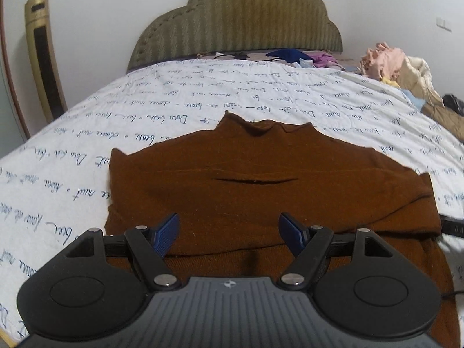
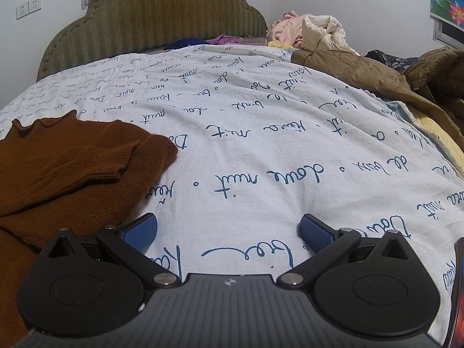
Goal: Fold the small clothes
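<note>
A brown knit sweater (image 1: 261, 179) lies flat on the white bedspread with blue script (image 1: 72, 150), collar toward the headboard and both sleeves folded across its body. My left gripper (image 1: 229, 226) hovers over the sweater's lower half, open, with nothing between its blue pads. In the right wrist view the same sweater (image 2: 72, 168) lies at the left, a ribbed cuff (image 2: 124, 156) resting on top. My right gripper (image 2: 229, 229) stands open over bare bedspread (image 2: 261, 145), just right of the sweater's edge, holding nothing.
A green padded headboard (image 1: 246, 20) closes the far end. A heap of clothes and a tan jacket (image 2: 362, 66) fills the bed's far right. Small garments (image 1: 293, 55) lie by the headboard. A gold tower fan (image 1: 43, 58) stands at the left wall.
</note>
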A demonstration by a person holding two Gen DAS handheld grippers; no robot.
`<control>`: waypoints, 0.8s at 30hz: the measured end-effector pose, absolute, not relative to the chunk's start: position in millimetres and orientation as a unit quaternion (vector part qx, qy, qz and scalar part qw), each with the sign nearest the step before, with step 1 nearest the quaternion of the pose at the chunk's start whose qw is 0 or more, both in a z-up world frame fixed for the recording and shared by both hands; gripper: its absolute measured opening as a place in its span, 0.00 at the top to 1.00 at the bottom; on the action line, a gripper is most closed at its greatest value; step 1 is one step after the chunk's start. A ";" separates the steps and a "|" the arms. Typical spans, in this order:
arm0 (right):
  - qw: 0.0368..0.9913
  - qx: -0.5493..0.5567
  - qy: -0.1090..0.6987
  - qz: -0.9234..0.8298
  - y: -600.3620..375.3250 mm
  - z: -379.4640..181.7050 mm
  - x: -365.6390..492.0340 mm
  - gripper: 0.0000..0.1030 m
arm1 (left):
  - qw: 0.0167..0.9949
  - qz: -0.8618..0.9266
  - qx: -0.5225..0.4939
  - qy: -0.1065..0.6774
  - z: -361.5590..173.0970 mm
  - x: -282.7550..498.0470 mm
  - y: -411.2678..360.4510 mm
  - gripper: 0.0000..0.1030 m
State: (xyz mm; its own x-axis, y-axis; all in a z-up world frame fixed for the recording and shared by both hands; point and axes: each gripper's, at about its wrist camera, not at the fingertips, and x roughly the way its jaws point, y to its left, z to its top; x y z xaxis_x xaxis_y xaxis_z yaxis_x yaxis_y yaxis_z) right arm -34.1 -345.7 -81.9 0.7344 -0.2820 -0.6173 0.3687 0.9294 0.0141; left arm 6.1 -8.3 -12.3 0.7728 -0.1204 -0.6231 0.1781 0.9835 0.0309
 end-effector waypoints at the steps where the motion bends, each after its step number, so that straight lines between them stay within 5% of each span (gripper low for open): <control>1: 0.929 0.068 0.320 -0.175 -345.7 -81.8 -34.1 0.00 | 0.940 -0.082 0.049 0.328 -12.2 5.6 -10.4 0.27; 24: 0.929 0.068 0.319 -0.176 -345.8 -81.9 -33.8 0.00 | 0.940 -0.087 0.057 0.325 -5.5 -4.5 -7.0 0.27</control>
